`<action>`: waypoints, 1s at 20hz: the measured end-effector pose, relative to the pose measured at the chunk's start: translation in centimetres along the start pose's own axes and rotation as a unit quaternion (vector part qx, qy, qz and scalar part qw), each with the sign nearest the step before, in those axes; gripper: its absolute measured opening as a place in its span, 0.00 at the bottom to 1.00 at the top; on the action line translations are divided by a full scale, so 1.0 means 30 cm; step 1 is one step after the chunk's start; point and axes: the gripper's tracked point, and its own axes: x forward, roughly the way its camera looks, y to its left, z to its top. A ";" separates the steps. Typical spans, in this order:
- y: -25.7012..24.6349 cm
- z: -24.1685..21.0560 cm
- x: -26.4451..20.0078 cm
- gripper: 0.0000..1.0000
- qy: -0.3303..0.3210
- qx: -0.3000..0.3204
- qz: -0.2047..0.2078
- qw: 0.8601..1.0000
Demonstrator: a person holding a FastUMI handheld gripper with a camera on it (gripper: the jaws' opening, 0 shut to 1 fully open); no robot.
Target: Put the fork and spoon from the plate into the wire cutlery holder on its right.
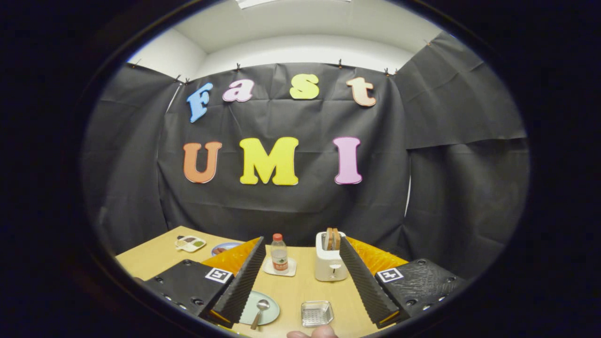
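While fingers (300, 281) spread wide, empty: bottle (279, 253), toaster (329, 256) beyond; plate (270, 313), spoon (259, 312), holder (317, 313) between.

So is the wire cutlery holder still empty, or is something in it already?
Empty, as far as it shows: the wire cutlery holder holds no cutlery, and the spoon lies on the plate. The gripper is open above the table.

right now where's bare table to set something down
Bare wood lies between the plate and the wire cutlery holder, and ahead of both toward the bottle and toaster. The far row is crowded. The hand-held gripper hangs open above.
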 end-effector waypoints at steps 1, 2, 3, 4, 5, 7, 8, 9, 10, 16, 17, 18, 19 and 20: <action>0.014 -0.005 -0.001 0.95 0.002 0.000 0.006 1.000; 0.025 -0.016 -0.003 0.95 0.005 0.000 0.009 1.000; 0.036 -0.025 -0.002 0.95 0.009 0.002 0.014 1.000; 0.045 -0.036 0.000 0.95 0.015 0.003 0.015 1.000; 0.058 -0.051 0.002 0.96 0.022 0.003 0.018 1.000; 0.107 -0.105 0.000 0.96 0.047 0.000 0.036 0.998; 0.138 -0.150 0.000 0.96 0.066 0.001 0.048 0.997; 0.163 -0.200 0.000 0.96 0.088 0.002 0.057 0.995; 0.185 -0.249 -0.003 0.96 0.109 0.000 0.062 0.992; 0.298 -0.580 -0.015 0.96 0.241 -0.017 0.067 0.968; 0.309 -0.638 -0.004 0.96 0.264 -0.012 0.064 0.962; 0.321 -0.693 0.007 0.96 0.286 -0.007 0.059 0.956; 0.333 -0.741 0.020 0.96 0.304 -0.006 0.056 0.951; 0.341 -0.791 0.032 0.96 0.321 -0.006 0.051 0.946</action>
